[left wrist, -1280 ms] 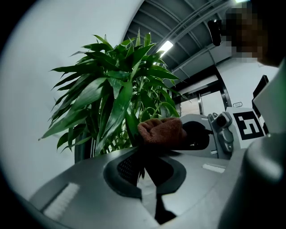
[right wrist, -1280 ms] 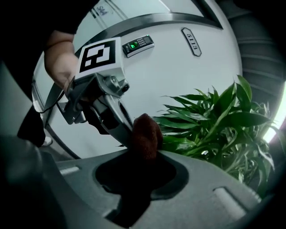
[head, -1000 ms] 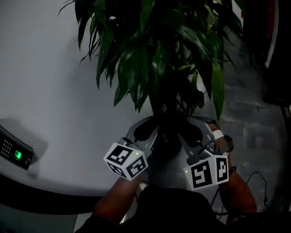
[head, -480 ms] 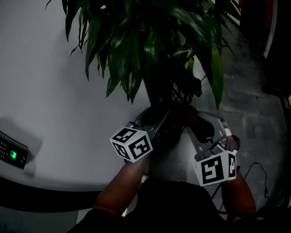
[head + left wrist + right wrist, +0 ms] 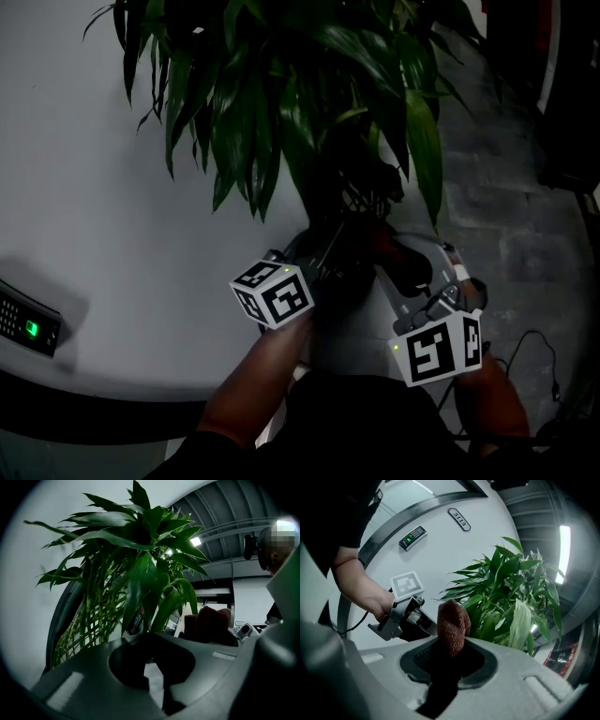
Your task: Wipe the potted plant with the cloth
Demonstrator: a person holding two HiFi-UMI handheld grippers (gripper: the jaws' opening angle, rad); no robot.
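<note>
Head view, plant: a dark green, long-leaved potted plant (image 5: 309,84) fills the upper centre, against a pale grey curved wall (image 5: 112,234).
Head view, tongs: the left gripper (image 5: 326,261) and right gripper (image 5: 389,255) sit at lower centre, beneath the foliage.
Left gripper view, jaws: just closed fully together, with leaves hanging directly above.
Right gripper view, jaws: clamped on a reddish-brown knitted cloth (image 5: 452,620) at frame centre; the potted plant is at right.

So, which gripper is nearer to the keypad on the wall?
Left. In the head view the left gripper sits to the right of the keypad, well apart from it. The right gripper, holding the cloth, is farther right, beyond the left one.
</note>
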